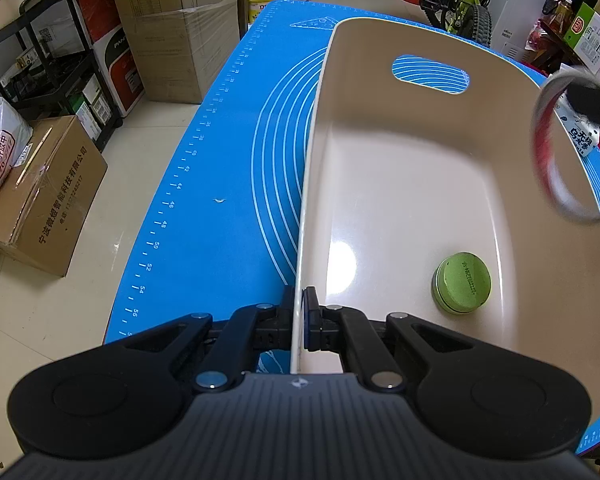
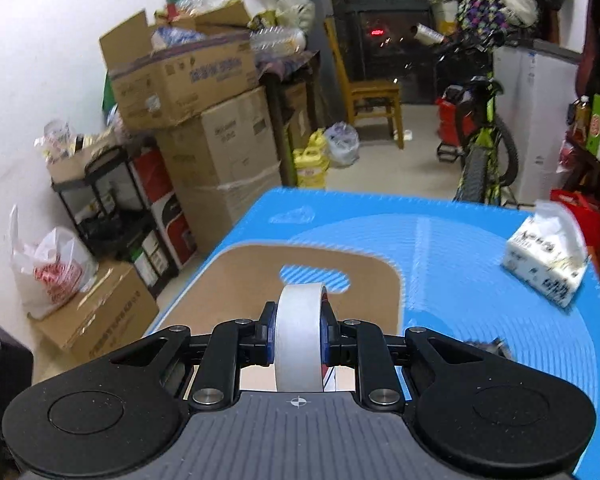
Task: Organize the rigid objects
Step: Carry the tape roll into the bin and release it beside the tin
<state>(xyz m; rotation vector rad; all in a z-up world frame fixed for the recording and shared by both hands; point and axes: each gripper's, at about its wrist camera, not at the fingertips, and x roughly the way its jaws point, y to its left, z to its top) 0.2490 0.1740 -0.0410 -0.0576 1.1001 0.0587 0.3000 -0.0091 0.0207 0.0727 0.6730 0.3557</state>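
Observation:
A beige plastic bin with a handle slot stands on the blue mat. My left gripper is shut on the bin's near left wall. A green round tin lies inside the bin at the near right. My right gripper is shut on a white tape roll, held upright above the bin. The tape roll also shows blurred in the left wrist view, above the bin's right rim.
A tissue pack lies on the mat at the right. Cardboard boxes, a black shelf and bags stand on the floor to the left. A bicycle and a chair stand beyond the table.

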